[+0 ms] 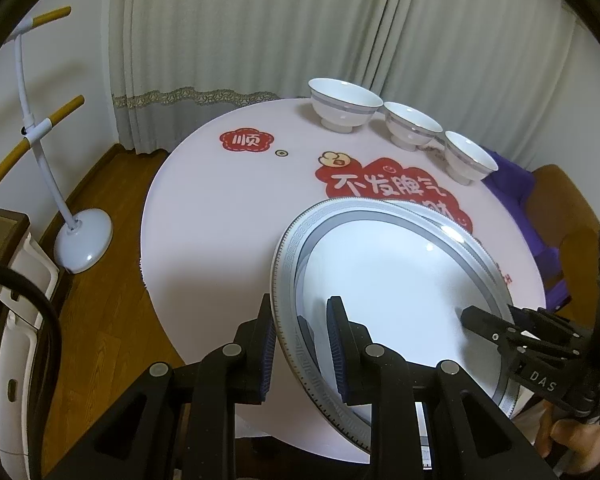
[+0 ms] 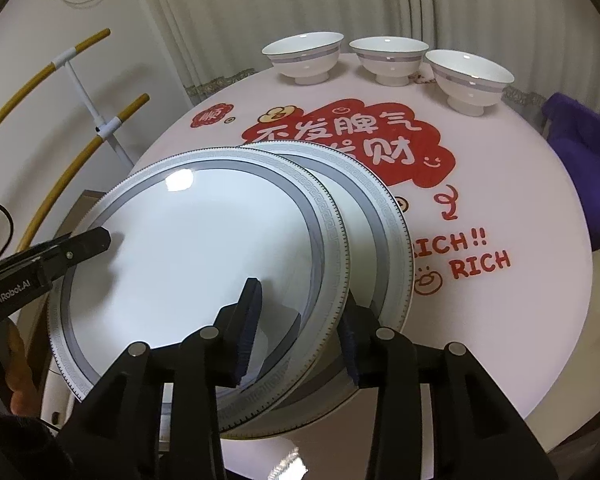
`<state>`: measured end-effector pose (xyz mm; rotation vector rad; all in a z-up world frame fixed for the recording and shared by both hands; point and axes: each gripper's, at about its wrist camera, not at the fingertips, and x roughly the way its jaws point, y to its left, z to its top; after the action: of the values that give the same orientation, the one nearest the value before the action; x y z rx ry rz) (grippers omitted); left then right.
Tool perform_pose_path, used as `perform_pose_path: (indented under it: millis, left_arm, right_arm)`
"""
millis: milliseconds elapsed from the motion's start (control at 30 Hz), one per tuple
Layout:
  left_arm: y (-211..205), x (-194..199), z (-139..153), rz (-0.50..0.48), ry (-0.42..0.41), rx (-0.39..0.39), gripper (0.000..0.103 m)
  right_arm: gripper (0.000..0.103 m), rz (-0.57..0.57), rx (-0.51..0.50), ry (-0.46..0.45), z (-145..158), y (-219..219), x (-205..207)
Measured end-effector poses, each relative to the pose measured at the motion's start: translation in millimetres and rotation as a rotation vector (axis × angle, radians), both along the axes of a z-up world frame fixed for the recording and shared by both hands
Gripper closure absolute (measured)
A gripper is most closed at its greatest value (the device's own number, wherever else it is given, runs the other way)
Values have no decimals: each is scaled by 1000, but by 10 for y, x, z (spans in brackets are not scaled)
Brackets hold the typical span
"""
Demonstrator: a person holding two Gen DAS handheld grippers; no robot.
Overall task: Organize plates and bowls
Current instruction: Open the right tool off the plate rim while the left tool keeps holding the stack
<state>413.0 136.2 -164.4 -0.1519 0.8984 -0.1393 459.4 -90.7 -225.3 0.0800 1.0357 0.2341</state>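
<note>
A large white plate with a grey patterned rim hangs tilted over the round table. My left gripper is shut on its near-left rim. In the right wrist view the same plate overlaps a matching second plate that lies on the table. My right gripper straddles the upper plate's rim, open, with its pads standing off it. The left gripper shows at the plate's left edge. Three white bowls stand in a row at the far edge.
The tablecloth is pink with red printed lettering. A white floor stand with yellow-tipped arms stands left of the table. A purple cloth lies on a chair at the right. Curtains hang behind. A person's hand holds the right gripper.
</note>
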Motion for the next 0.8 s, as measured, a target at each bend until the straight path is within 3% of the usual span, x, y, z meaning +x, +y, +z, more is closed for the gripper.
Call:
perform_pose_path:
  millis: [433, 600, 800]
  left_arm:
    - [-9, 23, 4, 0, 7, -2, 82]
    - [-8, 25, 9, 0, 4, -1, 82]
    - [-8, 19, 8, 1, 5, -2, 82]
  right_arm:
    - [56, -10, -7, 72, 9, 44, 78]
    - [43, -4, 32, 107, 7, 62, 100]
    - [42, -3, 5, 104, 16, 99, 97]
